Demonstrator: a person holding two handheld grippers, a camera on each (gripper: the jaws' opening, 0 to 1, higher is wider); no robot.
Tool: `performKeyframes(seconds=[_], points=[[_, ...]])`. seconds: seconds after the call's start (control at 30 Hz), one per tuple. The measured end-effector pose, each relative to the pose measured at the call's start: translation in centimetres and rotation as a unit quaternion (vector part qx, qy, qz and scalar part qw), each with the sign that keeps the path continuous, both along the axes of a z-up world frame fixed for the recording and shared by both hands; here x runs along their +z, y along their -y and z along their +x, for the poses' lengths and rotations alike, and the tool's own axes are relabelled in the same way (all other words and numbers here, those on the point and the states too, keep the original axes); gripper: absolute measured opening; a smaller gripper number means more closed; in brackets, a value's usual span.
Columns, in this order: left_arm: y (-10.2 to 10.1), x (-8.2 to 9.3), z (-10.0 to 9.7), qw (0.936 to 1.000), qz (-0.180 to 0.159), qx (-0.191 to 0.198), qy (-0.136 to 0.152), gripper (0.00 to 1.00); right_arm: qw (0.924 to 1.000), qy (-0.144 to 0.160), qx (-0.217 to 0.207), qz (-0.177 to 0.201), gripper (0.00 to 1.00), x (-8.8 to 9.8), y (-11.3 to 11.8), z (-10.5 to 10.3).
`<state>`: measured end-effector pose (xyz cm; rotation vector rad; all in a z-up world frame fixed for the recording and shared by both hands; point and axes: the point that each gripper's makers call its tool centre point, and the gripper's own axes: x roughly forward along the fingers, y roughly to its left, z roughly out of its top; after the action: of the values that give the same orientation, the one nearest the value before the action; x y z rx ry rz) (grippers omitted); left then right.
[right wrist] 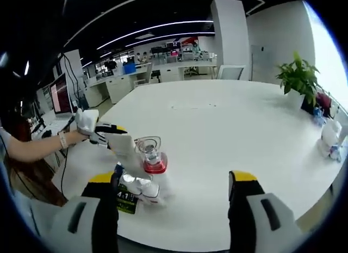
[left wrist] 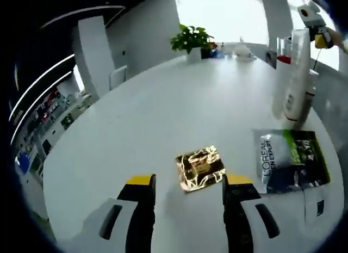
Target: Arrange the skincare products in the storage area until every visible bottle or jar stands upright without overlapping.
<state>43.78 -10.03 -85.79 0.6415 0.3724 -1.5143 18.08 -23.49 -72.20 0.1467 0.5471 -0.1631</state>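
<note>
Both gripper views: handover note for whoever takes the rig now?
Left tool: open, empty, hovering over the gold foil sachet lying flat on the white table.
Right tool: open, empty, near the clear bottle with red collar.
Dark L'Oreal sachet lies flat; a tall white tube stands behind it.
Done: tube upright.
Left: whether the clear bottle stands upright is unclear, so check it; sachets still flat.

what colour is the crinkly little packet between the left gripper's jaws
Shiny gold; the foil packet lies on the white table, best seen in the left gripper view.
</note>
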Motion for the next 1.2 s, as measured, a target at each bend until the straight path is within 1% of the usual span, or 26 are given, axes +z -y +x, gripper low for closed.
performKeyframes(seconds=[0.03, 0.07, 0.1, 0.2, 0.3, 0.37, 0.4, 0.43, 0.47, 0.53, 0.63, 0.73, 0.83, 0.9, 0.93, 1.07, 1.2], points=[[0.1, -0.2, 0.2, 0.9999, 0.007, -0.009, 0.006, 0.49, 1.0, 0.0, 0.0, 0.004, 0.85, -0.1, 0.0, 0.1], [0.0, -0.6, 0.3, 0.999, 0.02, -0.033, 0.024, 0.5, 1.0, -0.002, 0.001, 0.006, 0.85, -0.2, 0.0, 0.1], [0.0, -0.8, 0.3, 0.9981, 0.026, -0.048, 0.03, 0.52, 1.0, -0.004, 0.006, 0.005, 0.85, -0.3, 0.0, 0.2], [-0.3, -0.5, 0.7, 0.998, 0.026, -0.054, 0.02, 0.51, 0.9999, -0.007, 0.004, 0.009, 0.85, -0.9, 0.2, 0.3], [-0.1, -1.0, 1.3, 0.9961, 0.043, -0.067, 0.038, 0.51, 0.9997, -0.003, -0.001, 0.025, 0.84, -1.6, 0.4, 0.2], [0.3, -1.4, 1.2, 0.9955, 0.048, -0.073, 0.037, 0.51, 0.9995, -0.005, -0.006, 0.03, 0.84, -1.8, 0.6, 0.0], [0.5, -1.5, 1.0, 0.9949, 0.049, -0.08, 0.038, 0.51, 0.9995, -0.006, -0.006, 0.029, 0.84, -1.8, 0.6, -0.1], [1.0, -1.3, 1.0, 0.9946, 0.04, -0.085, 0.045, 0.5, 0.9996, -0.004, -0.008, 0.027, 0.84, -1.7, 0.7, -0.3], [1.0, -1.4, 0.8, 0.9942, 0.044, -0.089, 0.041, 0.5, 0.9996, -0.001, -0.01, 0.028, 0.84, -1.6, 0.8, -0.4], [1.5, -1.3, 1.0, 0.9942, 0.04, -0.09, 0.041, 0.5, 0.9993, 0.003, -0.014, 0.034, 0.84, -1.4, 0.9, -0.6], [2.0, -1.2, 1.2, 0.9937, 0.045, -0.094, 0.042, 0.5, 0.9992, 0.005, -0.019, 0.035, 0.85, -1.4, 1.0, -0.9], [2.6, -1.3, 0.9, 0.9917, 0.054, -0.107, 0.045, 0.49, 0.9988, 0.003, -0.024, 0.041, 0.85, -1.5, 1.2, -1.2], [3.2, -1.4, 0.9, 0.9922, 0.056, -0.108, 0.029, 0.49, 0.9988, -0.002, -0.028, 0.041, 0.84, -1.5, 1.6, -1.7], [3.5, -1.6, 0.8, 0.9937, 0.054, -0.098, 0.009, 0.48, 0.9986, -0.002, -0.034, 0.04, 0.84, -1.4, 2.0, -2.1], [3.7, -1.6, 0.8, 0.9938, 0.052, -0.098, 0.004, 0.47, 0.9985, -0.001, -0.037, 0.041, 0.84, -1.3, 2.1, -2.2], [3.5, -1.8, 0.6, 0.9933, 0.065, -0.094, -0.015, 0.44, 0.9981, -0.001, -0.044, 0.044, 0.84, -1.5, 2.1, -2.5], [3.2, -2.0, 0.6, 0.9936, 0.071, -0.081, -0.031, 0.44, 0.9978, -0.003, -0.046, 0.047, 0.84, -1.9, 1.8, -2.7]])
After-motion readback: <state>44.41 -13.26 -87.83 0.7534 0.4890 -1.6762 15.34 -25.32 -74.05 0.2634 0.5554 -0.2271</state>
